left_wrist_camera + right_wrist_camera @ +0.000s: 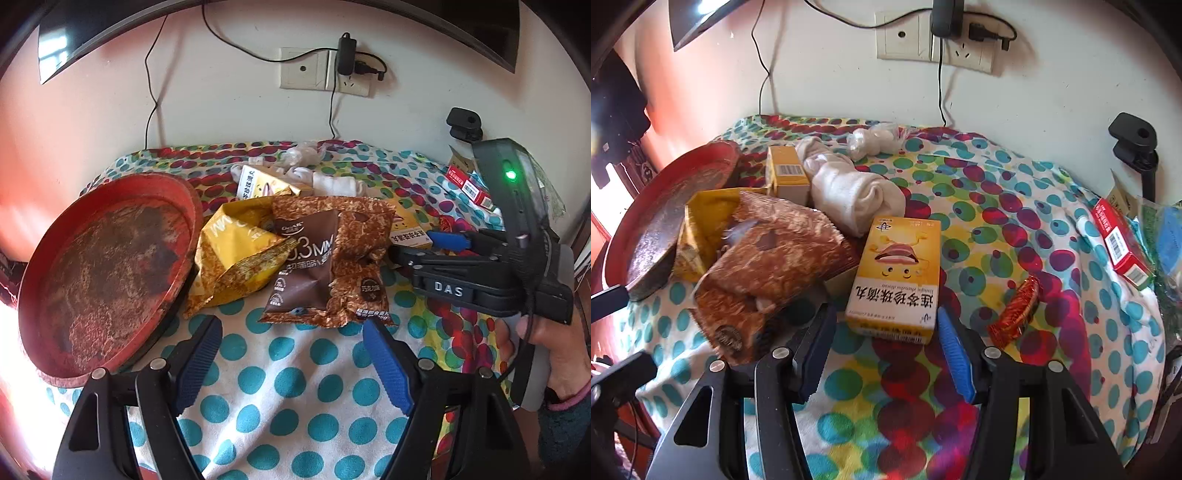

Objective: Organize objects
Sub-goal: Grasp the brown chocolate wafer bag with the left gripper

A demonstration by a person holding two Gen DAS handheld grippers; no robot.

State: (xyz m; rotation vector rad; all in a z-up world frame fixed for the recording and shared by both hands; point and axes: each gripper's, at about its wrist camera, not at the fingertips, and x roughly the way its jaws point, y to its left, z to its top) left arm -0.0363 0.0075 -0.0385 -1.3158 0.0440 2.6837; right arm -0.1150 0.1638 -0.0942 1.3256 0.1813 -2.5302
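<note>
A brown snack bag and a yellow snack bag lie crumpled on the dotted cloth beside a worn red tray. My left gripper is open and empty, just short of the brown bag. My right gripper is open, its fingers on either side of the near end of a yellow medicine box. In the left wrist view the right gripper reaches in from the right toward that box. The brown bag lies left of the box.
A second yellow box, rolled white socks, a clear bag of white balls, a red-foil candy and a red carton lie on the cloth. A wall with sockets and cables stands behind.
</note>
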